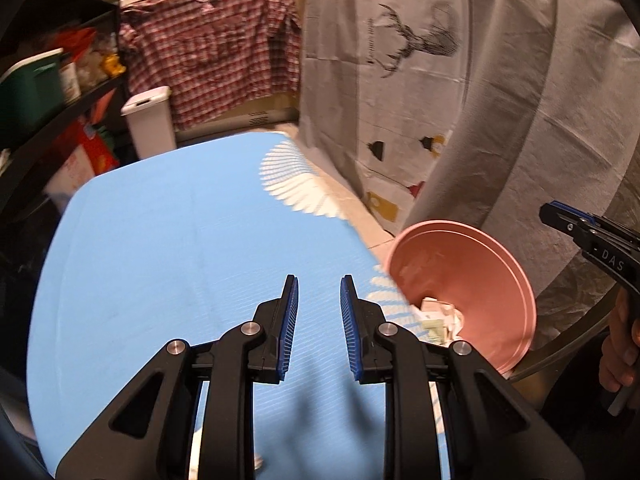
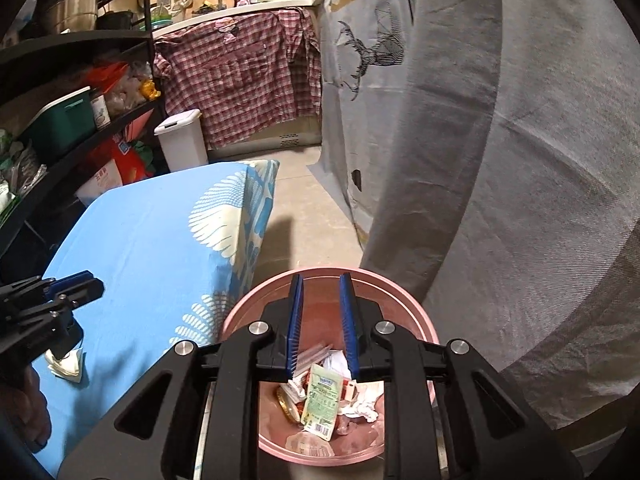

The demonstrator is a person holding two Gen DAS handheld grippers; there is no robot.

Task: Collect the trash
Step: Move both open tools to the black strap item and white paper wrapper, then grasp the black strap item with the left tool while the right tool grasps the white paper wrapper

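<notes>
We find the remaining crumpled wrapper [image 2: 66, 364] lying on the blue counter [image 2: 152, 240] directly beneath the spread, empty left claw [image 2: 70, 286], nearer than the spread, empty right claw [image 2: 320, 320] over the pink bin [image 2: 424, 336], where a green packet's [image 2: 322, 400] print seems unreadable.

— How does the left gripper [image 1: 319, 322] stand?

— Its two blue-padded fingers [image 1: 289, 320] are parted with nothing between them, and it hangs over the near part of the table, close to the table's right edge.

— And the right gripper [image 2: 320, 322]?

— Its jaws are also apart and empty. It sits past the table's right edge, pointing steeply downward. A bare hand [image 1: 619, 354] grips its handle.

— Do they touch?

— No, they are well apart.
</notes>
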